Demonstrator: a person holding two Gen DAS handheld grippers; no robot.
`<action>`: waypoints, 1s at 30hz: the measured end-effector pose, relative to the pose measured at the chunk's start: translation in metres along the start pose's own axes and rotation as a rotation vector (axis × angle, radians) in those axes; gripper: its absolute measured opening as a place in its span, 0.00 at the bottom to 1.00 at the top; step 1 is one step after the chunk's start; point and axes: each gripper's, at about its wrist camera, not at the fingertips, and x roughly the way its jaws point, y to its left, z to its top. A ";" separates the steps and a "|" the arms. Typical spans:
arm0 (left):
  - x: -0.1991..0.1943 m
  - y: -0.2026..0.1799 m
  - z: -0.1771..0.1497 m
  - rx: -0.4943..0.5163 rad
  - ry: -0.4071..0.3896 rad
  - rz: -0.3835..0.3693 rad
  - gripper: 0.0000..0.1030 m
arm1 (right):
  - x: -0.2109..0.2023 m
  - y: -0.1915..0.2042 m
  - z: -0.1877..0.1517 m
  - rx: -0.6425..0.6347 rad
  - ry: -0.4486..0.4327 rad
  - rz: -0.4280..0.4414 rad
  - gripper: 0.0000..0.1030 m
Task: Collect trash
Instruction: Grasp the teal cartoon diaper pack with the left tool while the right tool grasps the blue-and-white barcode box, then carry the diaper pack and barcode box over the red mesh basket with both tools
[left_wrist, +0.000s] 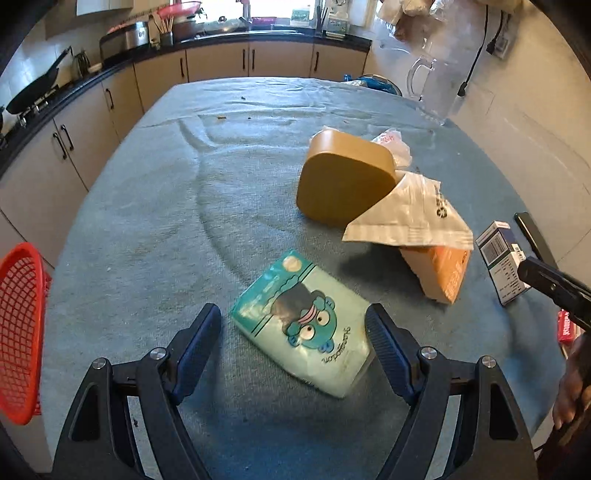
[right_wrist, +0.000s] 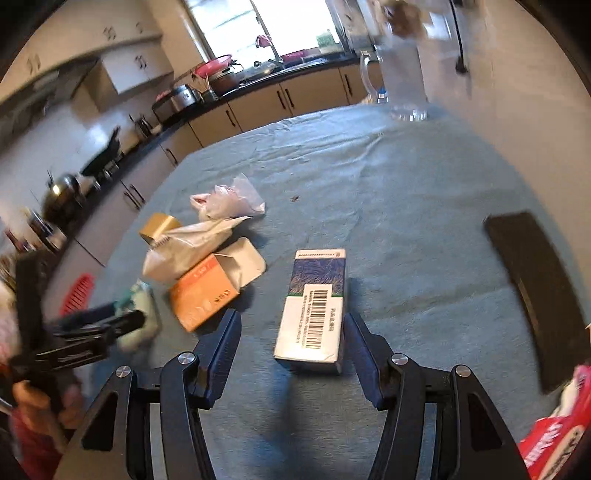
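Blue-clothed table (left_wrist: 147, 221): both grippers spread wide, left gripper (left_wrist: 293, 325) straddling tissue pack (left_wrist: 303, 321), right gripper (right_wrist: 291, 328) straddling box (right_wrist: 314, 306) lengthwise.

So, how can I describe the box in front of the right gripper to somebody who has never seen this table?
On the blue cloth table, find the right gripper. The small box lies flat between its open fingers. Unlike the orange box beside it, it is white with a barcode.

Both wrist views look down, close, sharing the table (left_wrist: 155, 206).
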 end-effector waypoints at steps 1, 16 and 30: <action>0.002 0.000 -0.001 -0.011 0.014 -0.007 0.77 | 0.003 0.002 0.000 -0.005 0.002 -0.003 0.60; 0.011 -0.022 0.000 0.040 -0.023 0.064 0.71 | 0.005 -0.015 -0.001 0.027 0.006 -0.131 0.41; -0.011 -0.005 -0.015 0.042 -0.087 0.020 0.46 | -0.007 -0.007 -0.015 0.041 -0.050 -0.074 0.38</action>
